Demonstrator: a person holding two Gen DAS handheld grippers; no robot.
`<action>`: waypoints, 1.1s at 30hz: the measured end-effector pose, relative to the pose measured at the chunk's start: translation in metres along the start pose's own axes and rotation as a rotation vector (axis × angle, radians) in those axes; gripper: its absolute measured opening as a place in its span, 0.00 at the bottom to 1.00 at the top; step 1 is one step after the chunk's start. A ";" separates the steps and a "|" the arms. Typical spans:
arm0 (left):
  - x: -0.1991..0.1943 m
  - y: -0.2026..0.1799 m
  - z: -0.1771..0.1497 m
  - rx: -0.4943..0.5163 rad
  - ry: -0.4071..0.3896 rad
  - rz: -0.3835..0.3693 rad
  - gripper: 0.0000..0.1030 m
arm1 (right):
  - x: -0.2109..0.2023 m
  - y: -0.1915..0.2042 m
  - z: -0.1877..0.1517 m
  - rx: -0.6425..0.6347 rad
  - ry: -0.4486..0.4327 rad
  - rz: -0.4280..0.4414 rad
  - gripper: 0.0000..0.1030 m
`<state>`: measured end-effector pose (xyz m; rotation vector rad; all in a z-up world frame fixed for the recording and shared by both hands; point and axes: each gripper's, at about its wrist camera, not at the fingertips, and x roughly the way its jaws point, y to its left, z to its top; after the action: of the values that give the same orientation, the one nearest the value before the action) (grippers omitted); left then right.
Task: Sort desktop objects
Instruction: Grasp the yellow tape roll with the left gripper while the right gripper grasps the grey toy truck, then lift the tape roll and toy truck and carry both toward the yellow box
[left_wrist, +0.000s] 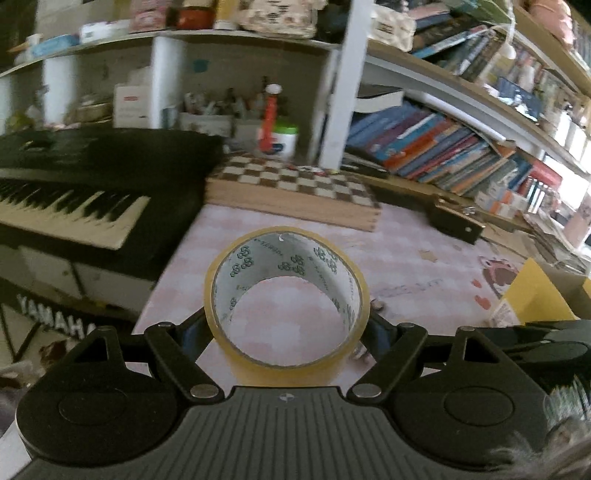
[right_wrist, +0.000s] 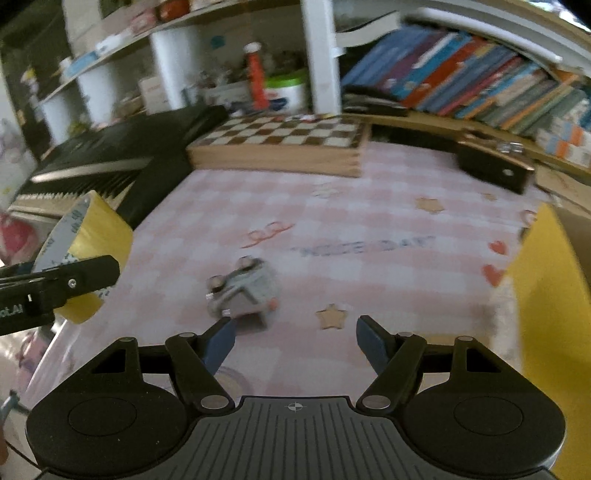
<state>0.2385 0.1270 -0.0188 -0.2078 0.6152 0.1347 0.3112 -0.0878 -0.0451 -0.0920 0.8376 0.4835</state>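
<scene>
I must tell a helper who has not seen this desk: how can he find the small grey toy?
Start at the chessboard at the back of the pink checked tablecloth. Come forward to the words "NICE DAY"; the toy lies just left of them, ahead of the open right gripper. It is the only small grey thing there.

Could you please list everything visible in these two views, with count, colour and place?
tape roll: one, yellowish with a printed grey core, held above the tablecloth.
toy car: one, grey, blurred, on the tablecloth ahead of the right gripper.
tablecloth: one, pink check, covering the table.
chessboard: one, brown and cream, at the back of the table.
keyboard: one, black, left of the table.
black box: one, back right.
yellow box: one, right edge.
jar: one, white with green lid, behind the chessboard.
books: many, mixed colours, shelf at right.
left gripper: black, shut on the tape roll.
right gripper: black, open, nothing held.
</scene>
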 end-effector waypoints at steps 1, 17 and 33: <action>-0.002 0.002 -0.002 -0.005 0.004 0.008 0.78 | 0.003 0.004 0.000 -0.013 0.005 0.012 0.72; -0.018 0.016 -0.010 -0.024 0.018 0.057 0.78 | 0.070 0.032 0.014 -0.186 0.039 0.058 0.71; -0.031 0.007 0.001 0.020 -0.029 -0.012 0.78 | 0.023 0.035 0.019 -0.158 -0.074 0.086 0.61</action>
<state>0.2129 0.1318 -0.0014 -0.1899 0.5864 0.1200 0.3217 -0.0427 -0.0448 -0.1831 0.7318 0.6300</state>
